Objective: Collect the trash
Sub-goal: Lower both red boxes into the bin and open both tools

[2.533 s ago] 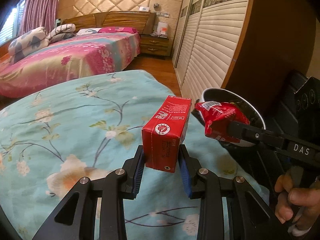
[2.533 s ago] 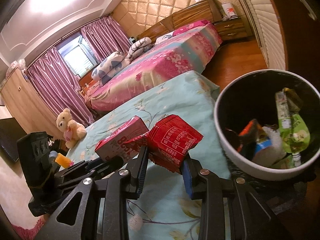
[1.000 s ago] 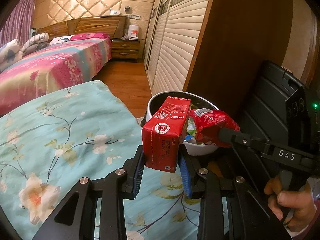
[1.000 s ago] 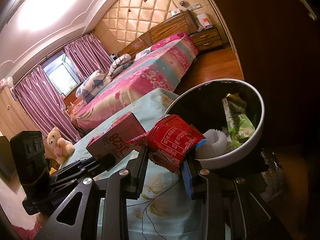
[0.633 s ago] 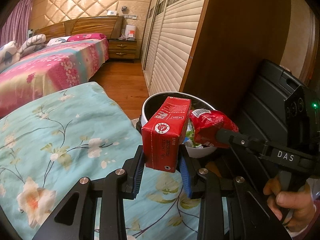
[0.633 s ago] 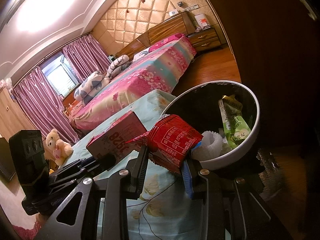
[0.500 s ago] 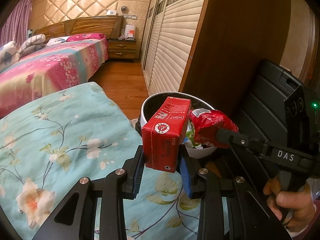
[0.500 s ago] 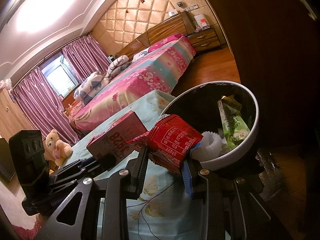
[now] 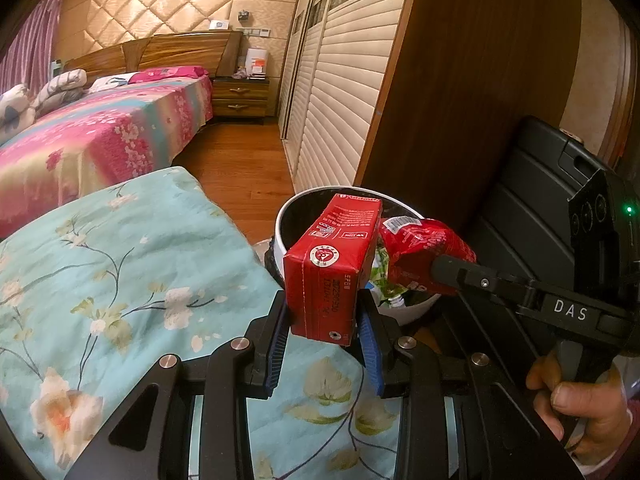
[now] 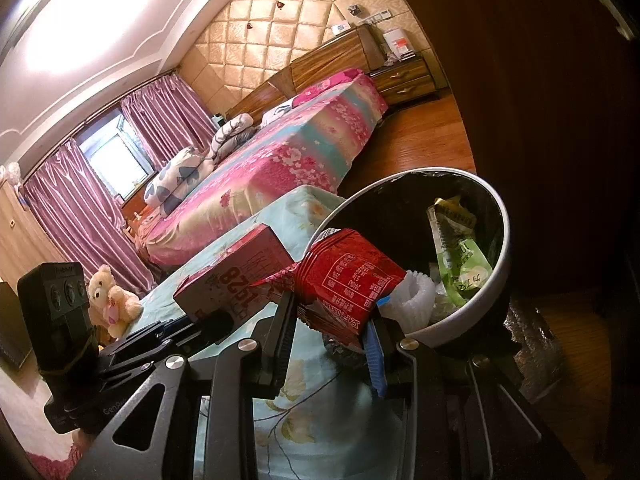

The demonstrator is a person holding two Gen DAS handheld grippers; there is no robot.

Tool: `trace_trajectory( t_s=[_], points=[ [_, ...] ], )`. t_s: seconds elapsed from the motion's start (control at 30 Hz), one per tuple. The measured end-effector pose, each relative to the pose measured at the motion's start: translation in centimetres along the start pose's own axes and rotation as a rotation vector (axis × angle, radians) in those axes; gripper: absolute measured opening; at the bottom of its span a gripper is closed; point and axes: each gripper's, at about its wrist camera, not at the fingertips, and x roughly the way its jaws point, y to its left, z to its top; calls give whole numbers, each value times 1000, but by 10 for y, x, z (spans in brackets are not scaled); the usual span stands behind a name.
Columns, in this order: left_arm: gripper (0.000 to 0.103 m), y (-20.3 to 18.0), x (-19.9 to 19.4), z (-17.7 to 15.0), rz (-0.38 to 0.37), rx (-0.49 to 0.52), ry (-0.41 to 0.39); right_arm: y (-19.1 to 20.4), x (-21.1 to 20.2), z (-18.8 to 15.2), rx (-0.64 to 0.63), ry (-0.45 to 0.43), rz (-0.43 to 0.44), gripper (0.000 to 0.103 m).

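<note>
Over the last couple of seconds both tools had swung away from the open spread of the turquoise floral cover (image 9: 120, 280) and toward the white-rimmed bin (image 10: 480, 312), which had gone from sitting off to one side to lying straight ahead of the loads; in the final half second the views barely shifted, so I judged the carry all but done and only the drop left. Nearest the bin's front rim, the left gripper (image 9: 324, 340) was narrowed to the width of the red carton (image 9: 328, 276), its blue pads (image 9: 276, 352) pressed against the carton's lower sides, the box standing upright with its far top corner over the rim. Beside it, on the carton's right, the right gripper (image 10: 332, 332) was pinched tight on the crumpled red snack packet (image 10: 344, 280), whose free end hung at the bin's near rim, partly above the opening. Neither piece was in the bin yet. Inside, past the rim, lay a green pouch (image 10: 460, 252), a white ruffled wrapper (image 10: 416, 292) and other scraps against the black liner. Just behind the bin rose a dark wooden panel (image 9: 460, 100); farther beyond it, across the wooden floor, stood the pink flowered bed (image 9: 100, 136).
</note>
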Motion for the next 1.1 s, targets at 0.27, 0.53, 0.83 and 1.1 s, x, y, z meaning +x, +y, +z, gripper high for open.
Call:
trace_trajectory(
  t_s=[0.27, 0.53, 0.83, 1.1],
  points=[
    [31, -2, 6, 5, -3, 9, 5, -2, 1, 3, 3, -1, -6, 32],
    [31, -4, 14, 10, -6, 17, 13, -5, 1, 6, 5, -2, -12, 32],
    [31, -6, 18, 15, -11, 28, 15, -7, 3, 10, 9, -6, -23, 32],
    [31, -8, 23, 19, -16, 37, 17, -4, 4, 11, 6, -9, -27, 32]
  ],
)
